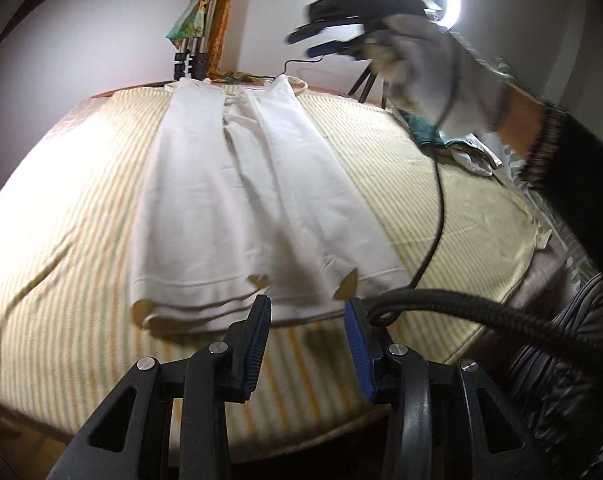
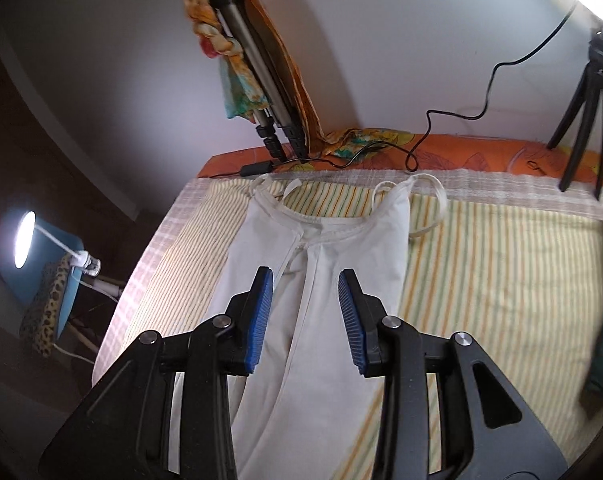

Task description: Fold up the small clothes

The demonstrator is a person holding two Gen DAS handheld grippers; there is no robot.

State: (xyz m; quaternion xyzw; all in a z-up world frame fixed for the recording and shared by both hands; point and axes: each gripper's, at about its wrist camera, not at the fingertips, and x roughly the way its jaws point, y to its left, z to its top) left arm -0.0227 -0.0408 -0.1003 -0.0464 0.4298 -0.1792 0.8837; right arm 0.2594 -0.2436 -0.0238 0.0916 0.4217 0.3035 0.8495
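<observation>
Left tongs tilt downward, spread, nothing between them, just short of the near hem of the white top. The top lies flat on the striped bed cover, both sides folded inward. Right tongs, held in a gloved hand, hover above the top's middle, spread and empty, straps ahead.

free: we see bare striped bedcover left and right of the white garment | blocked far edge: tripod, folded stand, cable | right side: cloth pile | our own cable hangs across
</observation>
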